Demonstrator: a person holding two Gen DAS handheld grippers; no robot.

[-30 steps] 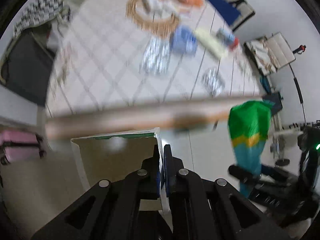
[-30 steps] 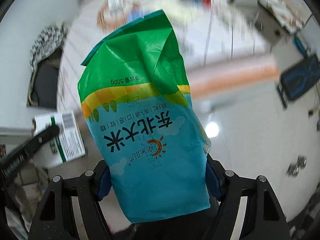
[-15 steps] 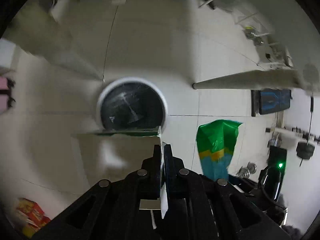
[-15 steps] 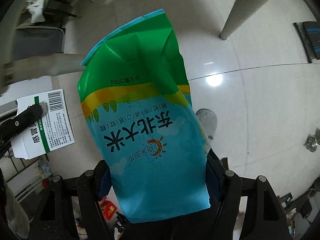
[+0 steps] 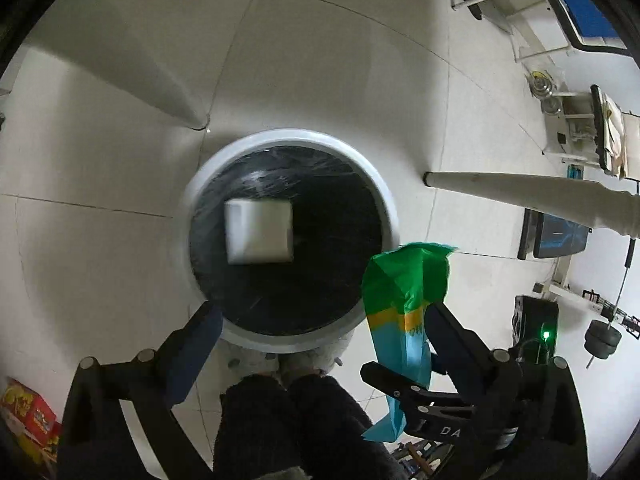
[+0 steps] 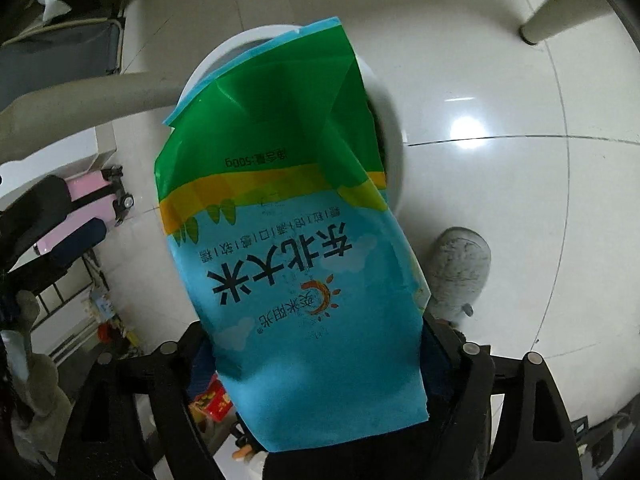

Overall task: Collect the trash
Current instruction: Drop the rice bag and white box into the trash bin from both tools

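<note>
— Where's the carton?

— The white carton (image 5: 258, 231) lies inside the round white bin (image 5: 208, 184), on its black liner, on the side away from the rice bag. The left claw (image 5: 320, 316) hangs above the bin's near rim with its fingers spread wide and nothing between them.

— And the other one?

— The right claw (image 6: 316, 344) is clamped on a green-and-blue rice bag (image 6: 292, 220), holding it by the blue end with the green end pointing out toward the bin. In the left view the bag sits just beside the bin's rim, partly over it.

— Anything else down there?

— A grey slipper (image 6: 460, 268) on the tiled floor (image 5: 328, 72), a pale table leg (image 5: 520, 188) near the bin, and a red box (image 5: 24, 412) at the edge.
</note>
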